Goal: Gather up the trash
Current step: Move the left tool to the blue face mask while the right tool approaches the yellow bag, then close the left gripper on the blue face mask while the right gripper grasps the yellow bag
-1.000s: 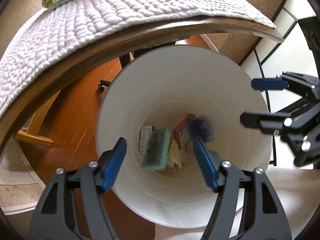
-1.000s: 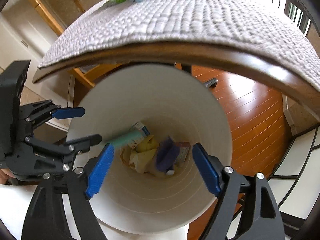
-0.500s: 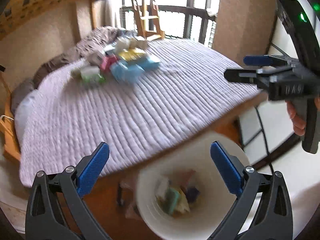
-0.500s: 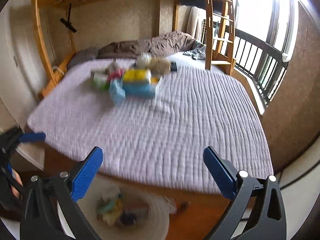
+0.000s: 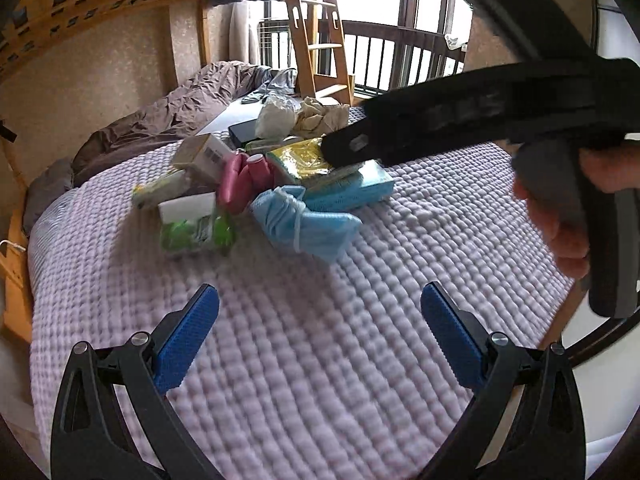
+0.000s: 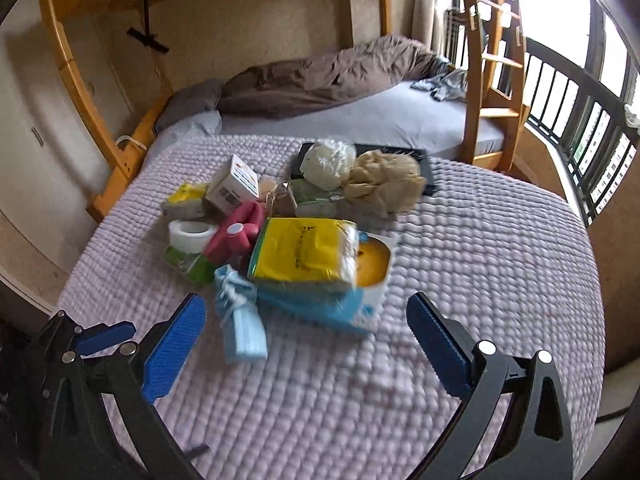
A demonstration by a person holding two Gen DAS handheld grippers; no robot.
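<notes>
A pile of trash lies on the lilac quilt (image 6: 460, 248): a crumpled blue face mask (image 5: 308, 222) (image 6: 240, 320), a yellow packet (image 6: 304, 252) on a blue box (image 6: 352, 304), a pink bundle (image 5: 240, 180) (image 6: 236, 234), a green-and-white packet (image 5: 192, 226), a white tape roll (image 6: 190, 232), a white carton (image 6: 236, 184) and crumpled paper (image 6: 384, 184). My left gripper (image 5: 320, 332) is open and empty above the quilt, short of the pile. My right gripper (image 6: 308, 344) is open and empty, near the mask and blue box. The white bin is out of view.
A brown duvet (image 6: 320, 76) lies at the head of the bed. A wooden bunk ladder (image 6: 492, 64) stands at the far right, with a black railing (image 6: 580, 128) beyond. A dark flat object (image 6: 424, 160) lies under the far trash. My right hand's gripper body (image 5: 480, 116) crosses the left wrist view.
Both grippers have swung up from over the white bin beside the bed to over the quilt, facing the trash pile. Both stay open and empty.
</notes>
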